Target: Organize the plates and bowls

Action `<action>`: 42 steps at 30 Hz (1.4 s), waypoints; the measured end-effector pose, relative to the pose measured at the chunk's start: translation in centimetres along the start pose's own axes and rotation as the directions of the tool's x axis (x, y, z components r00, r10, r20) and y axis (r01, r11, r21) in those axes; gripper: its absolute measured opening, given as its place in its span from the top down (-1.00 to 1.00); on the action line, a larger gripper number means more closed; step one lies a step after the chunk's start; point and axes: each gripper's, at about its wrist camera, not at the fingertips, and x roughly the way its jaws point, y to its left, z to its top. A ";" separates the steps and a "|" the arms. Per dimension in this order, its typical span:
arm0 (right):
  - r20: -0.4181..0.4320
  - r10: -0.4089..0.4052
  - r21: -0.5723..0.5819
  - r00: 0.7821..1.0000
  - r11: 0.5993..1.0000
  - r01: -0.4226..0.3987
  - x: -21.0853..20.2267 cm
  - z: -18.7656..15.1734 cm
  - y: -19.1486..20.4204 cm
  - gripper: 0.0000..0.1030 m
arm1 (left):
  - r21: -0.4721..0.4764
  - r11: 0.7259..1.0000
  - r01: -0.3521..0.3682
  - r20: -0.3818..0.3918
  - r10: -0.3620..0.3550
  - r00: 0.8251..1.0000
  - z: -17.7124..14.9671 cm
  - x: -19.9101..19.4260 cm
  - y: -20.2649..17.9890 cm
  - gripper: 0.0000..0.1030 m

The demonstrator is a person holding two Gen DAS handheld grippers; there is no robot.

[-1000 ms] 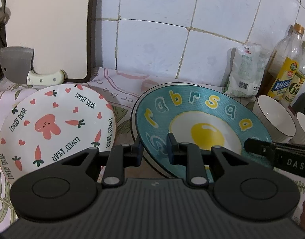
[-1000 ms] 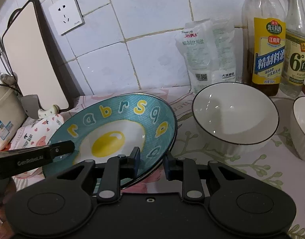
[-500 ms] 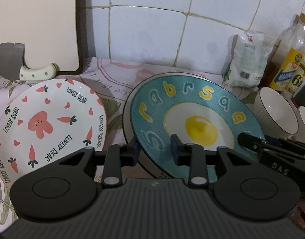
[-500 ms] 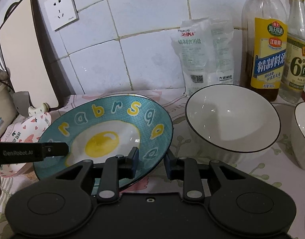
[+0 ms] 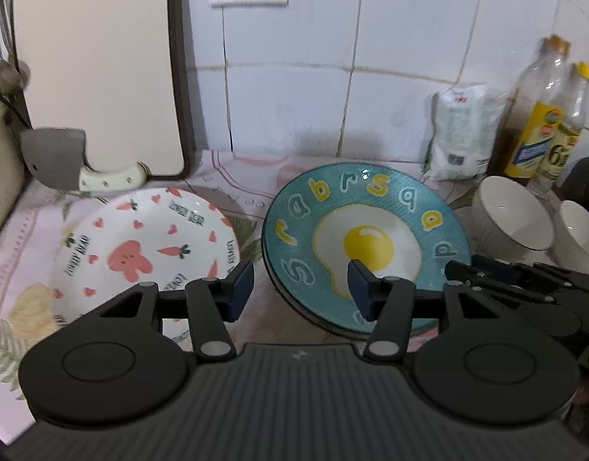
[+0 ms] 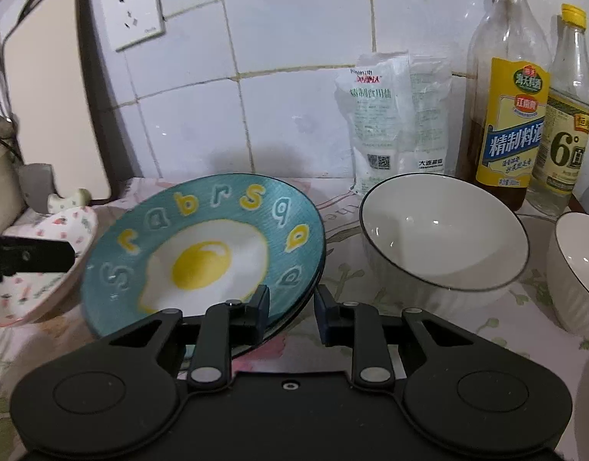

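A tiled kitchen wall backs a counter under a flowered cloth [image 5: 233,188], with a cutting board [image 5: 94,65] and a cleaver [image 5: 64,161] leaning at the far left and bottles [image 6: 509,115] and a salt bag [image 6: 394,123] at the far right.

The blue egg plate [image 6: 202,253] is in the grip of the right gripper [image 6: 290,315]: its jaws stand narrow with the plate's near right rim between them, one pad over the face and the other beneath, so it reads as clamped. The plate tilts, its left side raised toward the other tool.

The left gripper [image 5: 300,292] has just been opening and now stands spread, with nothing pressed between its pads. In its own view the egg plate's left rim lies just ahead and to the right of the gap.

The white carrot plate [image 5: 140,246] lies flat ahead and to the left of the left gripper, and left of the egg plate, across a strip of bare cloth. The right gripper bears the load, so carrying the egg plate left over the carrot plate looks like the next move. Two white bowls [image 6: 444,234] stand just right of the right gripper.
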 end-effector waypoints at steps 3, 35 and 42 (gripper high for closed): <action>0.027 0.016 -0.011 1.000 1.000 -0.016 -2.6 0.0 0.5 0.43 | 0.017 1.000 -0.001 0.016 0.001 1.000 -0.3 -2.6 0.1 -0.09; -0.059 0.441 -0.195 0.896 0.875 -0.443 -15.2 1.7 13.8 -0.08 | -0.060 0.990 0.124 0.022 -0.123 0.992 -4.7 -15.8 14.4 -0.26; -0.123 0.465 -0.124 0.877 0.869 -0.479 -10.9 0.9 16.2 -0.08 | -0.080 0.990 0.115 0.015 -0.114 0.993 -6.1 -12.5 17.8 -0.26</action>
